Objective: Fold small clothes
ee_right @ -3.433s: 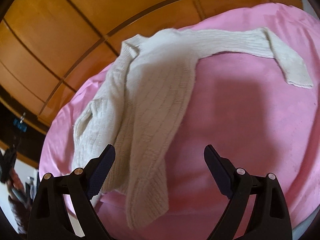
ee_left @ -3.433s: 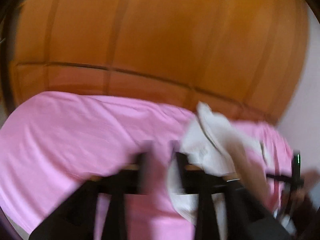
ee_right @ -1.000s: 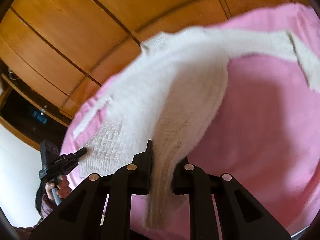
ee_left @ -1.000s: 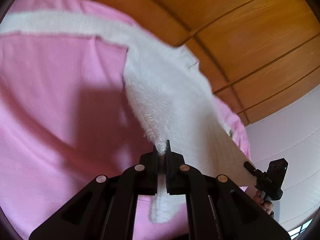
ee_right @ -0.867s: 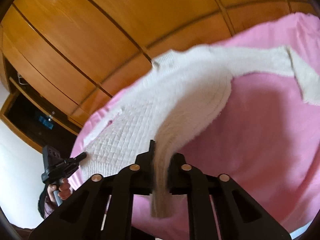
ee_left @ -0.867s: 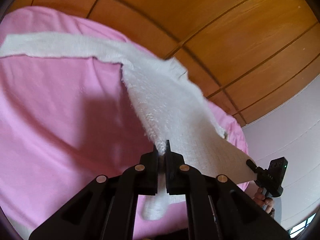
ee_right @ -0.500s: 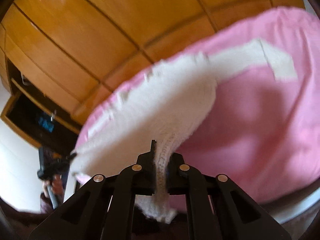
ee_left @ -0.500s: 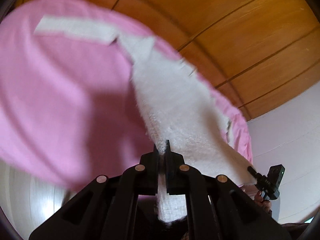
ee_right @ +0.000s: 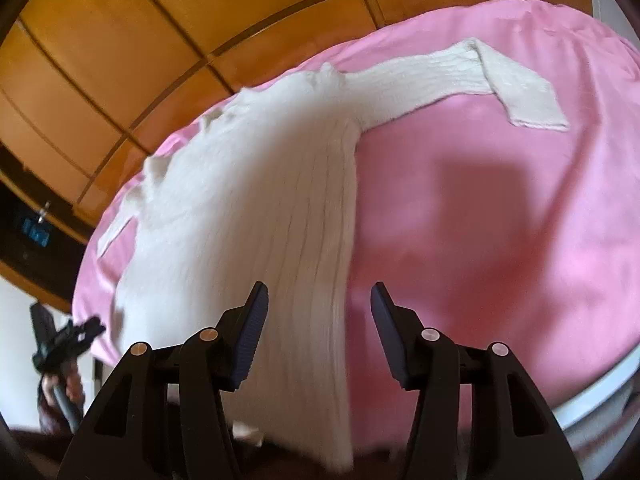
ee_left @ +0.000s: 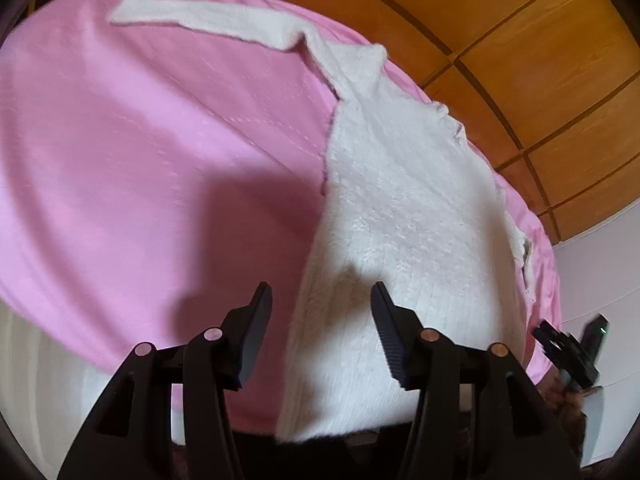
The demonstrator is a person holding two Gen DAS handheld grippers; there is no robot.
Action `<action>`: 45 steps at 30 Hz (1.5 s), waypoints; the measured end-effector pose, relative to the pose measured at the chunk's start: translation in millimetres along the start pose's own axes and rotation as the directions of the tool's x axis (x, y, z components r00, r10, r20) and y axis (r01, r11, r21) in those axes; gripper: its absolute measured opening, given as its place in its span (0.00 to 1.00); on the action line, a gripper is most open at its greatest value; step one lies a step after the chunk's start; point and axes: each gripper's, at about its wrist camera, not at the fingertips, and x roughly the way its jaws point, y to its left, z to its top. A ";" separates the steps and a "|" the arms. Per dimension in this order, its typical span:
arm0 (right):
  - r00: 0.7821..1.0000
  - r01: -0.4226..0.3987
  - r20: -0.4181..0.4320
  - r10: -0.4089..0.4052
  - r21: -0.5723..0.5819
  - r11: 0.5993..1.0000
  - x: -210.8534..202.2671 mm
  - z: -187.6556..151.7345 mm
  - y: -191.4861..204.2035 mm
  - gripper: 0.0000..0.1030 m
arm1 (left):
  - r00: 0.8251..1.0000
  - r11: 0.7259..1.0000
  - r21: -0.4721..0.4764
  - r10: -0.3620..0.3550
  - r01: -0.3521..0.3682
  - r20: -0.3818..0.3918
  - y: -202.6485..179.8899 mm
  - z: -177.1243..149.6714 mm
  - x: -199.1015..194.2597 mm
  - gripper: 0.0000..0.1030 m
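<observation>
A white knit sweater (ee_left: 404,208) lies spread on the pink bed sheet (ee_left: 140,152), one sleeve stretched out to the far left, its hem hanging over the near edge. My left gripper (ee_left: 320,312) hovers over the hem's left corner with its jaws opening; the knit lies below the gap and no pad presses it. In the right wrist view the sweater (ee_right: 248,208) runs from the collar down to the hem, with its other sleeve bent at the far right. My right gripper (ee_right: 318,312) is also opening above the hem's right edge, holding nothing.
A wooden panelled wall (ee_right: 168,32) rises behind the bed. The pink sheet (ee_right: 500,220) spreads wide to the right of the sweater. The other gripper shows, held in a hand, at the right edge (ee_left: 572,352) of the left view and the left edge (ee_right: 60,344) of the right view.
Both grippers were shut on the sweater's hem and pulled it toward the near edge of the bed. Now both have let go and the sweater lies flat on the sheet.
</observation>
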 end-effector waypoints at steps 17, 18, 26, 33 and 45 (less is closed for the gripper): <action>0.984 0.162 0.097 -0.149 -0.152 0.975 22.3 5.5 54.5 0.56 | 0.953 0.967 -0.226 0.176 -0.121 0.245 77.5 44.4 -42.7 0.50; 0.986 0.149 0.102 -0.133 -0.166 0.975 24.0 6.0 63.3 0.59 | 0.947 0.959 -0.254 0.192 -0.125 0.259 89.4 57.1 -46.9 0.50; 0.997 0.056 0.062 -0.038 -0.323 0.945 86.6 7.7 156.8 0.63 | 0.887 0.923 -0.331 0.312 -0.197 0.340 159.2 165.1 -63.2 0.51; 0.997 0.083 0.033 -0.077 -0.357 0.930 142.2 8.9 183.8 0.63 | 0.879 0.883 -0.371 0.397 -0.288 0.265 200.6 226.7 -33.6 0.53; 0.996 0.086 0.065 -0.065 -0.410 0.908 160.9 2.7 182.9 0.88 | 0.839 0.894 -0.346 0.407 -0.285 0.360 194.5 246.9 -37.6 0.04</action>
